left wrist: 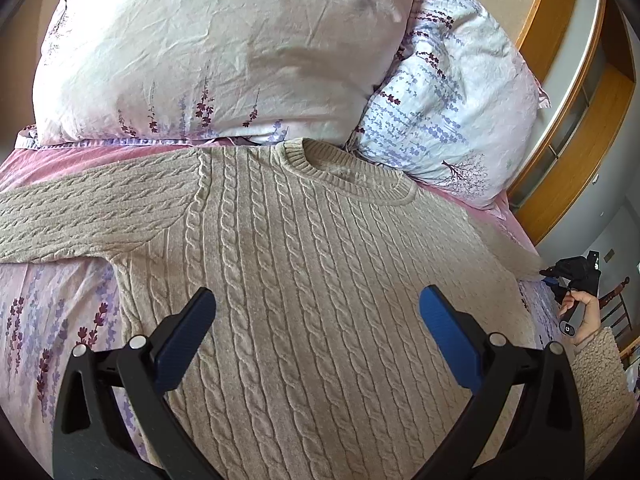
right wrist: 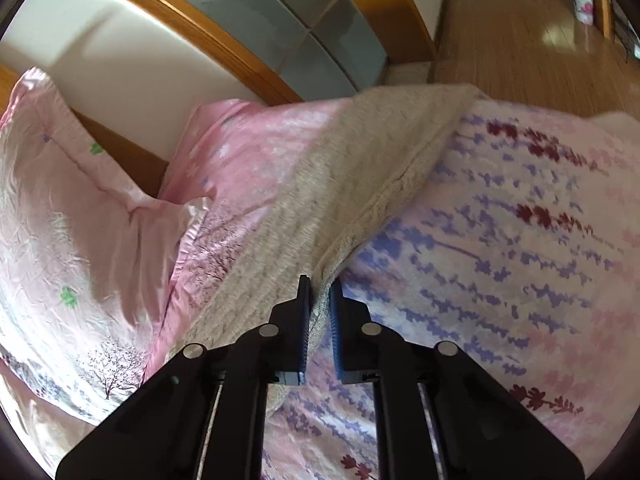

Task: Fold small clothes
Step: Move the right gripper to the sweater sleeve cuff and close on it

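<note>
Sweater lies flat, front up, on the bed, collar at upper centre of the left wrist view against the pillows. One sleeve runs out to the left edge of that frame; the other sleeve runs toward the right edge, where the right gripper has it.

Right gripper: jaws pinched narrow on that sleeve's edge, knit visibly between the pads. Sleeve's long axis goes from the jaws at lower centre of the right wrist view up and right to the mattress edge, floor beyond. The person's hand on the handle shows at far right of the left view.

Left gripper: jaws wide, nothing between them, above the sweater's lower chest, off the cloth as far as I can tell.

Judgement: next is the sleeve fold, across the body toward frame left in the left view. Right hand is the one on it. Room over the torso is open; pillows crowd the collar side, and the mattress edge is close behind the sleeve.
</note>
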